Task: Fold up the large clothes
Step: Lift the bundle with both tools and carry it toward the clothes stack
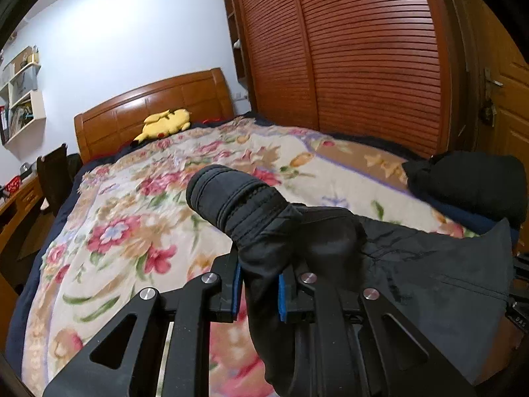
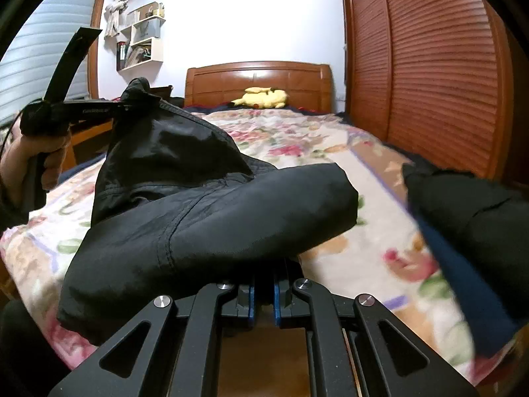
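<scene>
the left gripper point(image 1: 259, 292) was pinching the sleeve point(image 1: 264, 231) of a black jacket point(image 2: 205, 211), its blue pads point(image 1: 283, 294) pressed onto the fabric from both sides. the ribbed cuff point(image 1: 228, 195) stuck out ahead of the fingers, tilted up and to the left, its round end facing away over the bed. to the right of that gripper the rest of the jacket spread out flat and dark, reaching toward the lower right edge of the left wrist view.

the right gripper point(image 2: 263, 294) was closed nearly all the way on a thin edge of the same jacket — the fabric bunched directly above and ahead of its fingertips, draping left and forward in a thick roll. further ahead and to the left of it, the other gripper point(image 2: 96, 109) showed from the side with the sleeve end pinched, gripped by a hand point(image 2: 29, 162) at the far left edge. the jacket hung between the two tools, lifted in part off the floral blanket point(image 1: 148, 205) that covered the bed.

to the right of both grippers, near the bed's edge, sat a separate pile of dark clothes point(image 2: 463, 205) — black on top with a navy layer underneath. far ahead, against the wooden headboard point(image 2: 258, 82), lay a yellow plush toy point(image 2: 263, 97). a louvred wooden wardrobe point(image 2: 429, 66) ran along the right side, and white wall shelves point(image 2: 142, 39) hung ahead to the left, beside a window blind point(image 2: 43, 49).
</scene>
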Motion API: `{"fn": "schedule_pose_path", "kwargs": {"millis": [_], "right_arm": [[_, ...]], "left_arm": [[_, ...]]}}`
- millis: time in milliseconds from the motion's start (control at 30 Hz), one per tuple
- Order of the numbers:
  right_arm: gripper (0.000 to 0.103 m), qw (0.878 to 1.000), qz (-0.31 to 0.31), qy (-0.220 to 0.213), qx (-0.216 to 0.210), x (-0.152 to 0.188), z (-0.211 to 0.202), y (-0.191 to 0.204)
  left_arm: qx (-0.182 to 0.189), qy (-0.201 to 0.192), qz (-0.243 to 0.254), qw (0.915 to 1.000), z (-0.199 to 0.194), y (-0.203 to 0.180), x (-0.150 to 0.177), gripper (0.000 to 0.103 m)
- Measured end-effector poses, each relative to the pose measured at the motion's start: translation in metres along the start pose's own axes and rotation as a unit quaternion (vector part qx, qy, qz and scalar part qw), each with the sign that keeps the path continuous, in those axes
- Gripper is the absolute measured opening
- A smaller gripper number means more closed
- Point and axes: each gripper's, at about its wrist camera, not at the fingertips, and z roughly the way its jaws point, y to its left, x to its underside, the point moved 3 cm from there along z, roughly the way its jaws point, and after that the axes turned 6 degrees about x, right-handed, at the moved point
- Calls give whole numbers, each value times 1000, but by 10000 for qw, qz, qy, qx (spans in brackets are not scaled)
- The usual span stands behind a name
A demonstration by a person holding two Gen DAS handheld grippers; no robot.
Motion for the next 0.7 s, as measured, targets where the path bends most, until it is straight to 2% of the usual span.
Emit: {"fn": "schedule_pose_path", "kwargs": {"millis": [200, 400, 533, 700], "right_arm": [[7, 9970, -578, -101, 507, -38, -16, -31], [7, 9876, -845, -115, 1315, -70, -39, -91], [7, 9738, -1107, 124, 1985, -77, -50, -135], [7, 9562, -1034, 284, 2722, -84, -73, -202]], "left_arm": [[229, -227, 64, 9995, 26, -36, -43, 17], [704, -567, 19, 9959, 60, -105, -100, 17], [1129, -707, 56, 9911, 87, -165, -139, 17], [1584, -922, 126, 9830, 112, -238, -183, 17]]}}
